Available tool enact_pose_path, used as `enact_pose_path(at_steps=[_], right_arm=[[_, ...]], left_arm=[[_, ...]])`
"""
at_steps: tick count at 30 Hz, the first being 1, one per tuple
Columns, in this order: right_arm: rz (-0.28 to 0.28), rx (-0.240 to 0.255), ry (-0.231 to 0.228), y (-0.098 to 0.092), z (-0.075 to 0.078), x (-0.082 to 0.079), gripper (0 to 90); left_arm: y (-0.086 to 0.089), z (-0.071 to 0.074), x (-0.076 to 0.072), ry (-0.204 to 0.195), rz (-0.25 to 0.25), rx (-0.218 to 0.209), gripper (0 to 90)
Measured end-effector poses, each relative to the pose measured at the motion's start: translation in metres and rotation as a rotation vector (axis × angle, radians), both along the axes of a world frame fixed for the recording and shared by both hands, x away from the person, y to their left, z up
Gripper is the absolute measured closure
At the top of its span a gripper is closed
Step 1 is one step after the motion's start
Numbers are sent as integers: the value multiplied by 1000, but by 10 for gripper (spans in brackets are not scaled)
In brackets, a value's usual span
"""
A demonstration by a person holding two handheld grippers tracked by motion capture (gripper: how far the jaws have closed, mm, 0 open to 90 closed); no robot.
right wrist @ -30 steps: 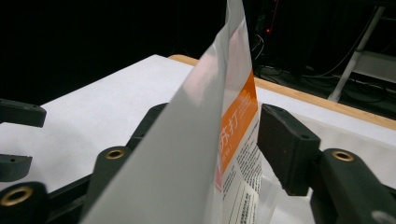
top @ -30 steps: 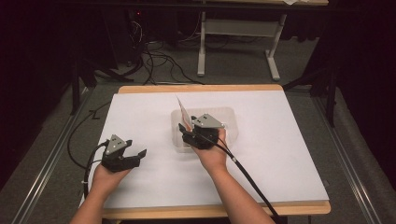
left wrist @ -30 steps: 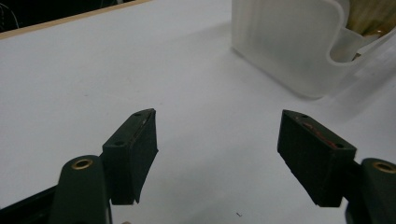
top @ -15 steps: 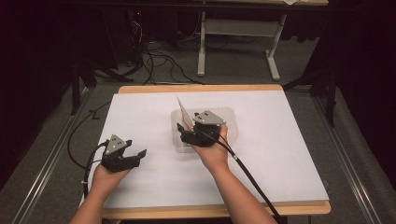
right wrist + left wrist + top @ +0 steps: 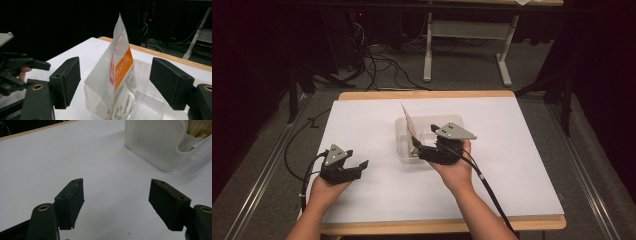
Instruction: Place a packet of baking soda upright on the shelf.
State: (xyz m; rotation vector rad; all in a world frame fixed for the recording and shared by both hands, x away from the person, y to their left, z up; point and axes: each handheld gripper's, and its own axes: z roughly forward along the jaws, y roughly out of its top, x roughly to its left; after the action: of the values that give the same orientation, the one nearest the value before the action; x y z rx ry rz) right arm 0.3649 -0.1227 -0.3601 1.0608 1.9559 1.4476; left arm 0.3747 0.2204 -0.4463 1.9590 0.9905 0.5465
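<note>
White covers the surface [image 5: 377, 200], which has a wooden edge and dark floor with cables behind it. Seen from the right gripper view, the right gripper [image 5: 115, 82] has just been opening its jaws; they now stand wide apart, and the packet [image 5: 120, 75] stands between them without touching either pad. That packet is a flat pouch, clear and white with an orange panel and small print, standing upright on its lower edge inside the clear tub [image 5: 150, 105], its top corner rising well above the rim. From above, the right gripper [image 5: 419, 150] sits at the near side of the tub [image 5: 402, 150], with the packet [image 5: 408, 120] leaning up from the tub's left part. The left gripper [image 5: 116, 205] also has its jaws wide apart with nothing between them, resting over bare white, the tub [image 5: 155, 145] ahead and to its right. In the high view the left gripper [image 5: 359, 167] lies well apart from the tub, near the front left.
</note>
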Motion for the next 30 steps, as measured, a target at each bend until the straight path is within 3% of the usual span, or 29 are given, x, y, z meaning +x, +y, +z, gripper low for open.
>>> enact_pose_path(at_steps=[6, 11, 13, 18, 21, 23, 24, 26, 27, 30], right_arm=[[-26, -6, -20, -38, 5, -19, 265], [-97, -71, -24, -83, 0, -33, 264], [-142, -91, -4, -104, -4, -38, 260], [-255, -129, 57, -164, -19, -48, 250], [-325, -115, 87, -197, -33, -56, 253], [-374, -96, 91, -213, -50, -64, 271], [-403, -99, 84, -220, -63, -70, 300], [-397, -141, 164, -226, -77, -70, 282], [-403, -162, 148, -227, -77, -71, 292], [-400, -123, 125, -226, -73, -69, 291]], left_arm=[[-1, -1, -1, 7, -1, 7, 286], [-1, -1, -2, 5, 3, 8, 285], [0, -2, -1, 8, 7, 7, 284], [-1, -3, -2, 15, 16, 18, 280], [-1, -3, -2, 15, 24, 21, 279], [0, -4, -3, 20, 31, 23, 277], [-1, -4, -3, 23, 35, 20, 276], [-1, -3, -3, 24, 37, 14, 275], [-2, -3, -3, 26, 39, 14, 275], [-2, -4, -3, 36, 41, 12, 274]])
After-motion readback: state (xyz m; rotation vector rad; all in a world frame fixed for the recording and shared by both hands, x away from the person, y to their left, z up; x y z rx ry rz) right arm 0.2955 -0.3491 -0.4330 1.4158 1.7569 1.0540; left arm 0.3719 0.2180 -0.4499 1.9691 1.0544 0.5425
